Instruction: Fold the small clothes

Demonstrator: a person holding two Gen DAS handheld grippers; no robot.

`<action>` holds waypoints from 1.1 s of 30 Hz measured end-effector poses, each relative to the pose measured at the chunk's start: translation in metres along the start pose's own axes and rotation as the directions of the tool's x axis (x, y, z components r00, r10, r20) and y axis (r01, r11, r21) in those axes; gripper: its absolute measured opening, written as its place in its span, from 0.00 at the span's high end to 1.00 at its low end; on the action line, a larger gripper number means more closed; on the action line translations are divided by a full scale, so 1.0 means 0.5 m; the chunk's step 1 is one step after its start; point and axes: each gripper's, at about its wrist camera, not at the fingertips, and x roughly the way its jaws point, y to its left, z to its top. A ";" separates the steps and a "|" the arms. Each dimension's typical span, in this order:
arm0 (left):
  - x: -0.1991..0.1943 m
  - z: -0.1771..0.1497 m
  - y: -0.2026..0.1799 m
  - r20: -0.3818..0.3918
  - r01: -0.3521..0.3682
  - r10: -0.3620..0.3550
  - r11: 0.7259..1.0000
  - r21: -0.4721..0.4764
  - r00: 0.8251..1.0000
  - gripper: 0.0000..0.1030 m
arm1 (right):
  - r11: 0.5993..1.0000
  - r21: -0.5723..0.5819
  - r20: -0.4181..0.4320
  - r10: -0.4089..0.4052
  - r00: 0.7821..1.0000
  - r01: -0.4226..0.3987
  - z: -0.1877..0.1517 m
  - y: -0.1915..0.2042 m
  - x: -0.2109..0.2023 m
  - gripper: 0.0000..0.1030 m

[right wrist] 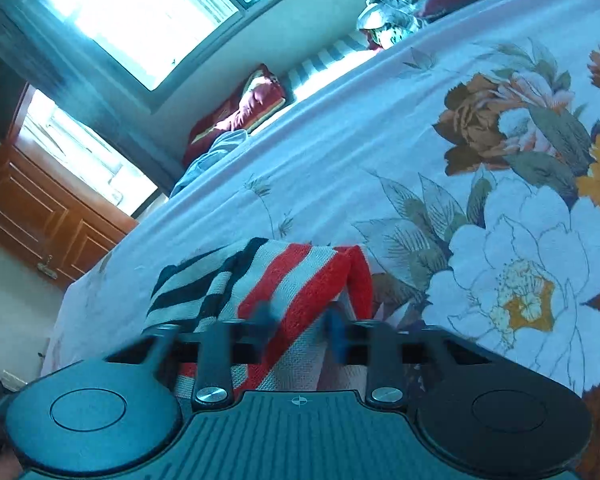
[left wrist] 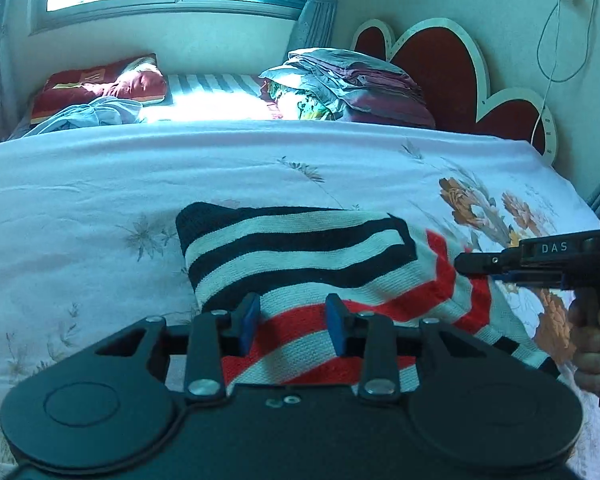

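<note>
A knit garment (left wrist: 300, 248) striped in black, white and red lies folded on the floral bedsheet (left wrist: 100, 200). My left gripper (left wrist: 292, 322) hovers over its near red-striped part, blue pads apart, the cloth lying between and beneath them without being pinched. My right gripper (left wrist: 462, 263) comes in from the right, held by a hand (left wrist: 592, 344), its black jaws together at the garment's red right edge. In the right wrist view the garment (right wrist: 292, 276) rises in a fold right in front of the right gripper (right wrist: 300, 326), whose fingers are blurred.
At the far side of the bed sit a stack of folded bedding (left wrist: 352, 84), a red pillow (left wrist: 100, 84) and a crumpled light blue cloth (left wrist: 92, 116). A red heart-shaped headboard (left wrist: 440, 60) stands at the right. A wooden door (right wrist: 32, 208) is beyond the bed's left edge.
</note>
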 end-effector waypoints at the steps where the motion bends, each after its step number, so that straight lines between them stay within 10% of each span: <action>1: -0.002 -0.001 -0.005 0.008 -0.007 0.006 1.000 0.026 1.000 0.65 | 0.999 -0.034 0.029 -0.015 0.999 0.016 -0.002 0.008 -0.012 0.92; 8: 0.045 -0.021 -0.053 -0.014 -0.024 0.028 0.971 0.237 1.000 0.65 | 0.970 -0.182 0.065 -0.153 0.986 0.162 -0.077 0.003 -0.014 0.92; 18: -0.041 -0.024 -0.067 0.052 0.003 -0.010 0.990 0.138 0.999 0.65 | 0.957 -0.244 0.111 -0.133 0.985 0.157 -0.055 0.046 -0.084 0.85; 22: -0.050 -0.064 -0.111 0.012 0.001 -0.003 0.986 0.164 1.000 0.65 | 0.940 -0.330 0.041 -0.080 0.996 0.089 -0.086 0.100 -0.086 0.85; 24: -0.034 -0.086 -0.121 -0.004 -0.030 0.032 0.979 0.199 0.999 0.66 | 0.898 -0.411 -0.037 -0.188 0.981 0.157 -0.118 0.102 -0.041 0.85; 33: -0.109 -0.101 -0.132 0.027 -0.029 0.024 0.980 0.197 0.999 0.68 | 0.899 -0.416 0.046 -0.132 0.990 0.139 -0.139 0.114 -0.131 0.85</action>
